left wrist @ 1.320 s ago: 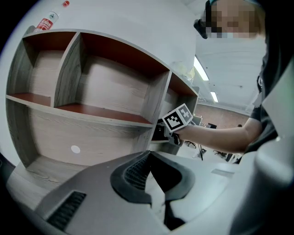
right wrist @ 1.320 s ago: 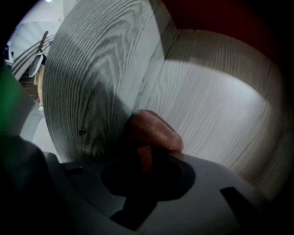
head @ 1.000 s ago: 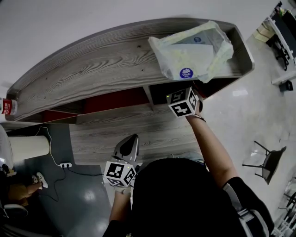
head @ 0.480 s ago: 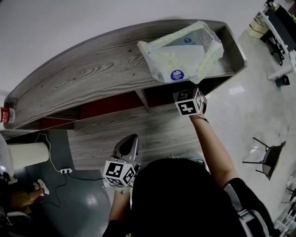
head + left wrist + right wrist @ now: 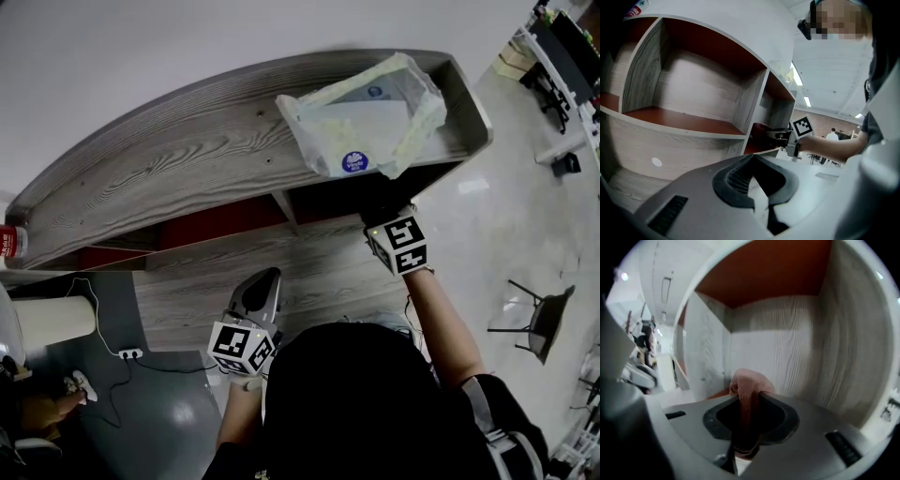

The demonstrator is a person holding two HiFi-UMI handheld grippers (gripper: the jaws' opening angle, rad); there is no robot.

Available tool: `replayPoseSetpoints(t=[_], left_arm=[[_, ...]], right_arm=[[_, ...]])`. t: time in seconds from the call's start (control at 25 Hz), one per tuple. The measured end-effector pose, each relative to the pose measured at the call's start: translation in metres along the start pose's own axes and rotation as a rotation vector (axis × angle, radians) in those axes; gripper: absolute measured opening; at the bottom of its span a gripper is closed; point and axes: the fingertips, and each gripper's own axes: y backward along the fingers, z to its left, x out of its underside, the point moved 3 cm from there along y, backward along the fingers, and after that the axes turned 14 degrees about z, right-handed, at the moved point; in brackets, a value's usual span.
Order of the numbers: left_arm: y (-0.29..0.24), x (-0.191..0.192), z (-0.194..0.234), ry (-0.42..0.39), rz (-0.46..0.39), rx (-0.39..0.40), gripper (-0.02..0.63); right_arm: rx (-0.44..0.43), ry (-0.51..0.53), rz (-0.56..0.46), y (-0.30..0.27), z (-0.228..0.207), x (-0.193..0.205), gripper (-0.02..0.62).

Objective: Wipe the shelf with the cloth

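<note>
Now, what can go wrong here:

1. The right gripper (image 5: 749,405) has its jaws nearly together, pinching the pink cloth (image 5: 749,380). Only a narrow fold is between the pads, and a small bunch stands out in front. If the rubbing drags hard, I judge that the cloth can slide out of the jaws.
2. The cloth is inside the right compartment of the shelf (image 5: 187,159), in front of its far wall. I cannot tell if it touches the red-brown floor (image 5: 719,393). If it hangs above the board, the stroke cleans nothing.
3. The bunch is small, so the hard jaw tips can reach the wood before the cloth does and scratch it.
4. The compartment is narrow. A wide stroke can knock the gripper against the divider (image 5: 710,357) on the left or the side wall (image 5: 843,343) on the right.
5. A plastic bag (image 5: 361,127) lies on the top board, with its near edge hanging just over this compartment. If the gripper comes out too high, it can catch the bag and pull it down.
6. The left gripper (image 5: 757,185) is closed and empty, low and near the person, well apart from the shelf. It gives no support, so probably no risk comes from it.
</note>
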Motion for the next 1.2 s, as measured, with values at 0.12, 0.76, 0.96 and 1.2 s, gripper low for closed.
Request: replayPoseSetpoints(t=[0.12, 0.76, 0.96, 1.2], left_arm=[[-0.001, -0.009, -0.002, -0.003, -0.016, 0.014, 0.005], [0.013, -0.055, -0.021, -0.142, -0.082, 0.03, 0.005], [0.014, -0.055, -0.024, -0.159, -0.084, 0.036, 0.005], [0.015, -0.055, -0.028, -0.169, -0.087, 0.049, 0.005]], right_arm=[[-0.059, -0.034, -0.058, 0.023, 0.011, -0.001, 0.067], [-0.159, -0.033, -0.232, 0.118, 0.058, -0.008, 0.067], [-0.168, -0.015, -0.257, 0.129, 0.07, -0.009, 0.067], [-0.177, -0.024, -0.249, 0.132, 0.077, -0.003, 0.066]])
